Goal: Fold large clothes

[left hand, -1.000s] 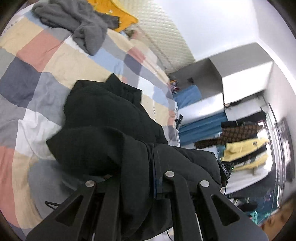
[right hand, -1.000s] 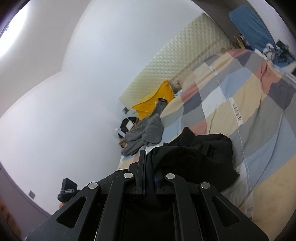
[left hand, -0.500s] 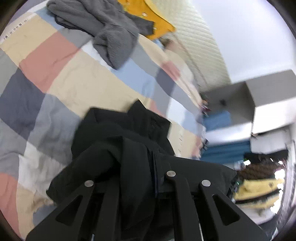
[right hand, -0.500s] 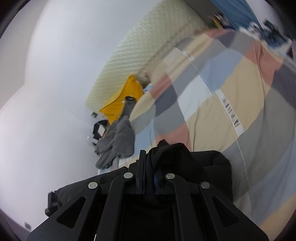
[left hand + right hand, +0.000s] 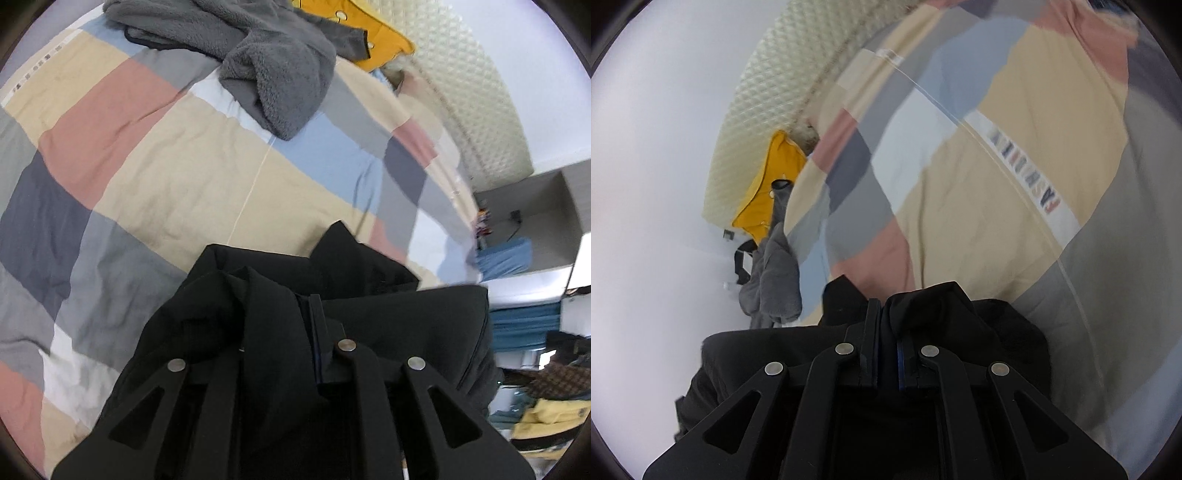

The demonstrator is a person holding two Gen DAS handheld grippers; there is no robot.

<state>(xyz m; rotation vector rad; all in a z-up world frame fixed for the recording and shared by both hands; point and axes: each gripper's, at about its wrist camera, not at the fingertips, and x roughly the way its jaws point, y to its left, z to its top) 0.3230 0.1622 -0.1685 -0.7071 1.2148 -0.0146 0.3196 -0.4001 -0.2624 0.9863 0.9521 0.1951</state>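
Black jacket (image 5: 362, 314): a large dark garment, bunched over the near part of the bed, with a pointed fold sticking up toward the middle of the quilt; in the right wrist view (image 5: 960, 314) it drapes over and around the tool's front.
Left tool (image 5: 291, 332): its jaws are opening, with black fabric lying between and over them; the fingertips are buried in cloth, so whether the pads press on it cannot be told.
Right tool (image 5: 886, 325): jaws drawn nearly together, pinching a fold of the black jacket; a thin blue strip shows on the inner face of one finger.
Bed (image 5: 177, 177): covered by a checked quilt in beige, pink, grey, pale blue, navy and white; a white band with printed letters runs across it in the right wrist view (image 5: 1027, 173).
Grey fleece (image 5: 273, 70): a crumpled fuzzy garment at the far end of the bed, well apart from the jacket; in the right wrist view (image 5: 775, 280) it hangs at the bed's edge.
Yellow garment (image 5: 373, 40): lies just beyond the grey fleece, against the headboard.
Headboard (image 5: 476, 110): cream, quilted in a diamond pattern, at the far end of the bed.
Room side: blue cloth (image 5: 506, 258) near a pale cabinet, and yellow clothes (image 5: 546, 417) at the right edge of the left wrist view.
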